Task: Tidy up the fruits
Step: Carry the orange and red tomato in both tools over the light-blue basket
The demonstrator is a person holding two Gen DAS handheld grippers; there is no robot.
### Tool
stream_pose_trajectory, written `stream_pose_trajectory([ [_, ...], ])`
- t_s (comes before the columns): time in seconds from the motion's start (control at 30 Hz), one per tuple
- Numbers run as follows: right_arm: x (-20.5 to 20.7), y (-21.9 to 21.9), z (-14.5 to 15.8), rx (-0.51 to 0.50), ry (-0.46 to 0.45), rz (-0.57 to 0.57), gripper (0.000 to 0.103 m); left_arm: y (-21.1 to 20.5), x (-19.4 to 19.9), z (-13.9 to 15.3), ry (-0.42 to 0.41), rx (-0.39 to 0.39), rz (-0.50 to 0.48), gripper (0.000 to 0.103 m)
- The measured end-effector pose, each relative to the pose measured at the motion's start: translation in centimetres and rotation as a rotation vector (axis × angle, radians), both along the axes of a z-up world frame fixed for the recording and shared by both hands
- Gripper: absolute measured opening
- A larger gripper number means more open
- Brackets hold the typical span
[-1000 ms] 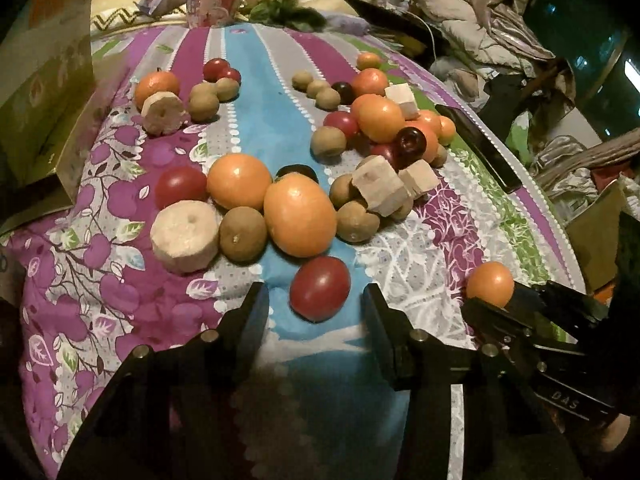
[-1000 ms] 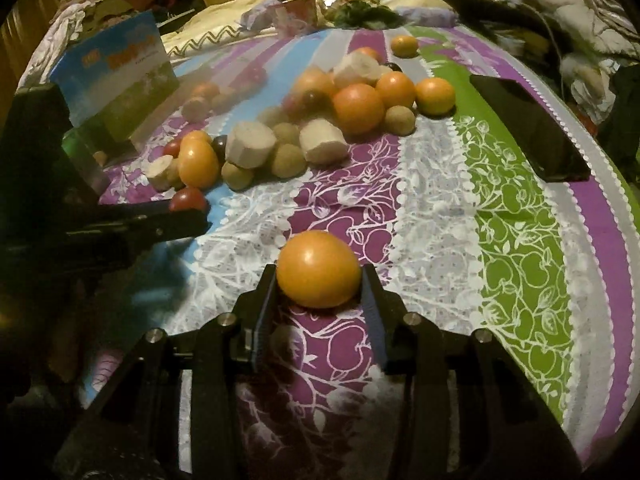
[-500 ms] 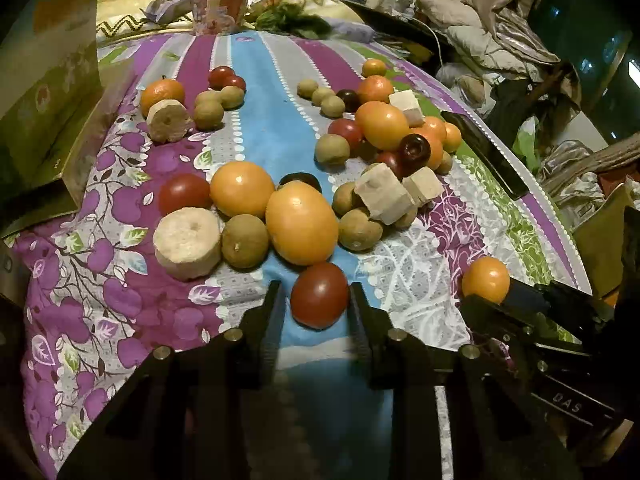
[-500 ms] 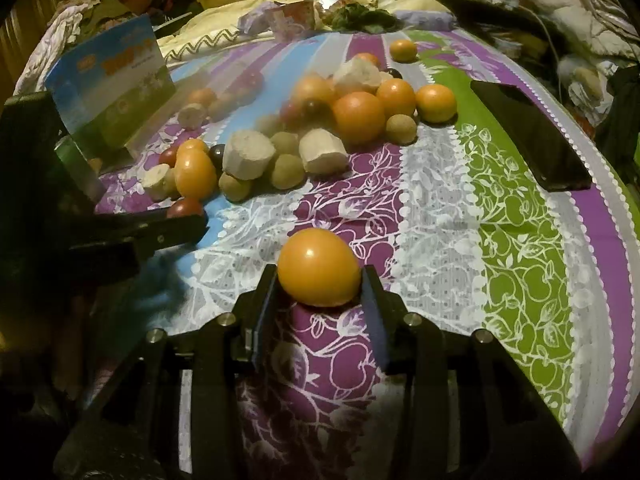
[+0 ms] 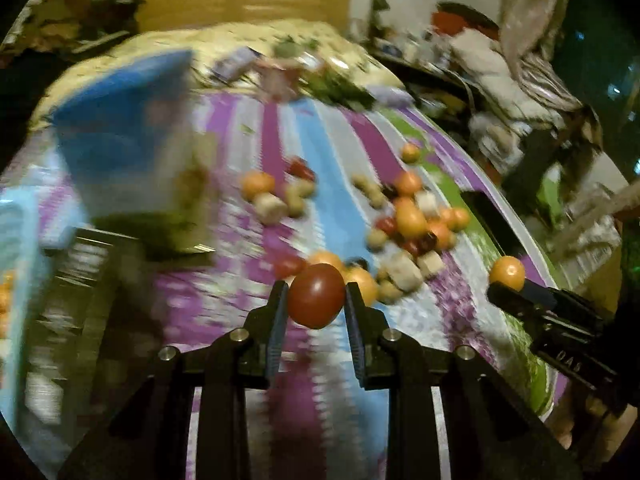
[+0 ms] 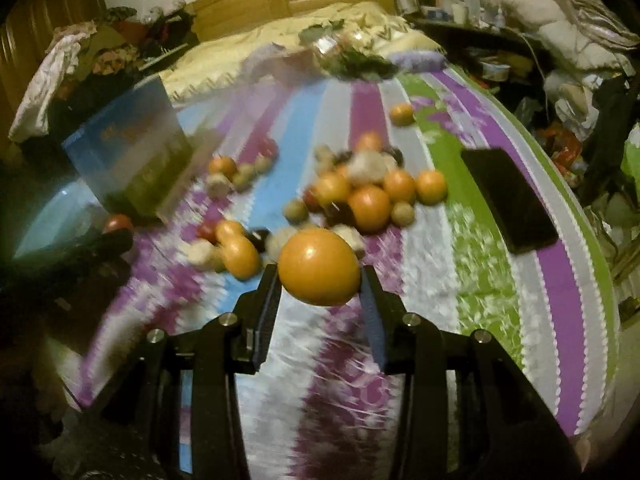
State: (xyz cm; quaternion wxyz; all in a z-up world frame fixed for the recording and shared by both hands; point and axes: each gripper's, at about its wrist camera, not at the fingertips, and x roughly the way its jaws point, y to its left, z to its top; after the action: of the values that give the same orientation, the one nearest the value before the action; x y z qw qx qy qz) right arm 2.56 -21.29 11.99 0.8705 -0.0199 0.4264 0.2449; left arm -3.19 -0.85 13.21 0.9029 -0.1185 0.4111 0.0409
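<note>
My left gripper (image 5: 316,300) is shut on a red tomato (image 5: 316,295) and holds it above the striped bedspread (image 5: 320,392). My right gripper (image 6: 319,276) is shut on an orange (image 6: 319,266), also lifted off the cloth; that orange shows in the left wrist view (image 5: 507,273) too. A heap of oranges, tomatoes, brown kiwis and pale fruit chunks (image 6: 368,196) lies in the middle of the bed, and a smaller group (image 5: 272,196) lies further left. Both views are blurred by motion.
A blue and green box (image 6: 132,156) stands at the left of the bed. A pale blue bin (image 5: 16,280) holding orange fruit is at the far left. A black phone (image 6: 508,200) lies at the right edge. Clutter lies at the headboard end.
My left gripper closed on the red tomato and lifted it off the cloth. My right gripper rose with the orange. Both cameras now sit higher and further back.
</note>
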Motion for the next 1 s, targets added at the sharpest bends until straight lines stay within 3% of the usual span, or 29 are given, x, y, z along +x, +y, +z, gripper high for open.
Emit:
stream_pose_trajectory([
  [0.23,-0.8,6.0,5.1,0.038,-0.062,0.084,0.040,6.8,-3.3,4.9,-0.038,0.017,0.150,0.028],
  [0.43,-2.1,12.1,8.1,0.056,-0.089,0.184,0.040,11.8,-6.9,7.4,-0.071,0.019,0.258,0.028],
  [0.67,-4.1,19.2,10.3,0.068,-0.100,0.304,0.040,17.8,-12.0,9.2,-0.105,0.020,0.386,0.028],
  [1.0,-7.8,28.3,11.3,0.069,-0.070,0.477,0.040,26.0,-18.7,9.8,-0.118,0.004,0.559,0.028],
])
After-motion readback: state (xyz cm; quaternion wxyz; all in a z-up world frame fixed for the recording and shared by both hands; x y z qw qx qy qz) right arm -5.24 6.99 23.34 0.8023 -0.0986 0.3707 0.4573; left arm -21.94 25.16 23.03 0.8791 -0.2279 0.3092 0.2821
